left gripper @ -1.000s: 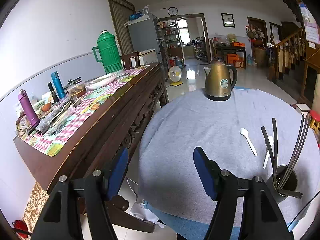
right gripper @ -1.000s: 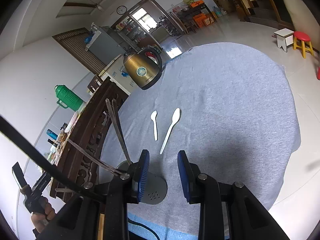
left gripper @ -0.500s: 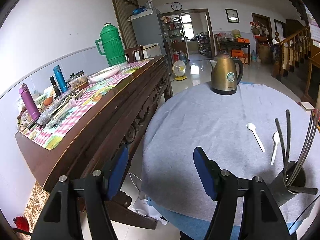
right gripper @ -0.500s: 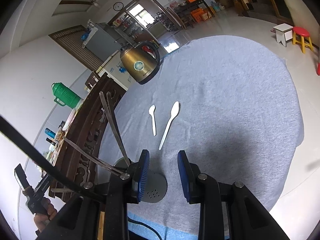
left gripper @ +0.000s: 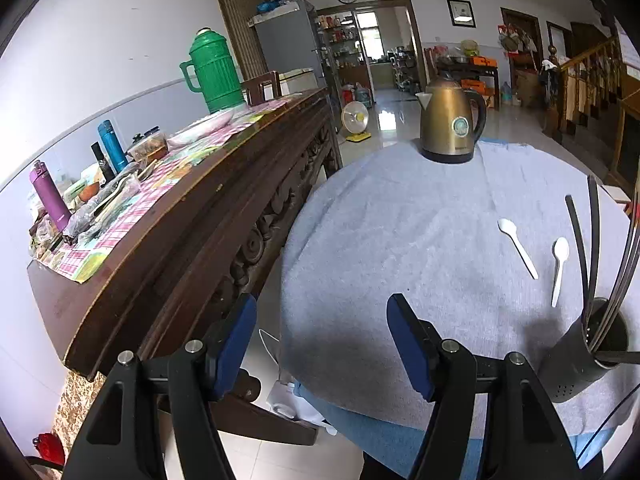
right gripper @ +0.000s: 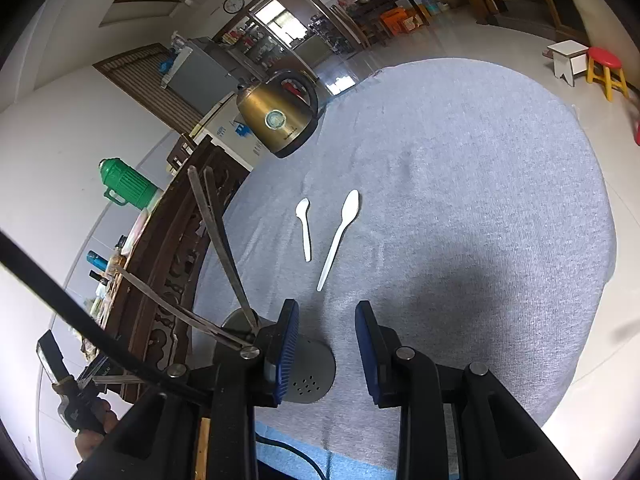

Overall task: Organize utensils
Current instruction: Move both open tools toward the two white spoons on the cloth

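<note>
Both grippers' jaws are released, holding nothing: left gripper, right gripper; two white plastic spoons lie on the desk.

Two white plastic spoons are lying flat on the round table covered with a grey cloth, side by side with a small gap, neither touching the other. The shorter white plastic spoon is resting nearer the table's left edge, its bowl pointing toward the far edge. The longer white plastic spoon is lying just right of it, its handle slanting toward the near edge. A dark grey perforated cylindrical utensil holder is standing upright close to the near edge, holding several long dark metal utensils that are leaning outward above its rim.
</note>
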{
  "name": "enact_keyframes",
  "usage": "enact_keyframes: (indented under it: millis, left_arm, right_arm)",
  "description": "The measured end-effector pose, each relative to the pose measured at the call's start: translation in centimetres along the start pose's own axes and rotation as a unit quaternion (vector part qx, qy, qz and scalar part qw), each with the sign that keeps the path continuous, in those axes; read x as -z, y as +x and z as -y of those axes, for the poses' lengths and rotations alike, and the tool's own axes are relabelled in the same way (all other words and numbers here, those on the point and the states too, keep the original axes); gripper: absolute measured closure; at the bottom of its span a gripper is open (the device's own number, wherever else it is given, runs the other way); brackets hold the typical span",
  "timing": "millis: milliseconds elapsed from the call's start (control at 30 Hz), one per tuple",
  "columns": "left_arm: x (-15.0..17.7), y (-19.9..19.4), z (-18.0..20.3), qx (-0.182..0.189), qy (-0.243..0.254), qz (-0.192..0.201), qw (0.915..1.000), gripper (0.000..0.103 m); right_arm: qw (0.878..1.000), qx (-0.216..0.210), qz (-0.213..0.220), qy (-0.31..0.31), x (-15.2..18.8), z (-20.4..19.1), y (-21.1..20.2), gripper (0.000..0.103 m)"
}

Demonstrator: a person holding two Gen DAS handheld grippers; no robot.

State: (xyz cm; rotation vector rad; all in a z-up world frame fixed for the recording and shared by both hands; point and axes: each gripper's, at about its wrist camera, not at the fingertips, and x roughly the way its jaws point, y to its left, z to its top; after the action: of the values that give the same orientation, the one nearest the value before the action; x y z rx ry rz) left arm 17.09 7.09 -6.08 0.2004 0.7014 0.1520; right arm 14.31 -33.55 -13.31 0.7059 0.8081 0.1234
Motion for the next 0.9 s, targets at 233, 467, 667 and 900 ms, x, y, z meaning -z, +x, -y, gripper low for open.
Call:
enact_keyframes:
  millis: [233, 467, 667, 900]
  left_arm:
    - [0.3, 0.8, 0.5, -0.001, 0.004, -0.01, 0.9999, 0.035]
    - [0.8, 2.1, 1.1, 0.002, 0.011, -0.03, 0.9995, 0.035]
    - [1.4, 4.1, 1.5, 0.008, 0.009, -0.056, 0.9984, 0.035]
    - [2.2, 6.6, 2.2, 0.02, 0.011, -0.086, 0.996, 0.035]
  right_arm:
    - [1.0, 0.002, -0.004, 0.01, 0.1, 0.7, 0.3, 0.072]
    - [1.0, 0.004, -0.013, 0.011, 0.3, 1.1, 1.2, 0.072]
    - [1.0, 0.01, -0.021, 0.018, 0.3, 1.7, 2.1, 0.069]
    - [0.999, 0.019, -0.03, 0.024, 0.1, 2.2, 3.5, 0.068]
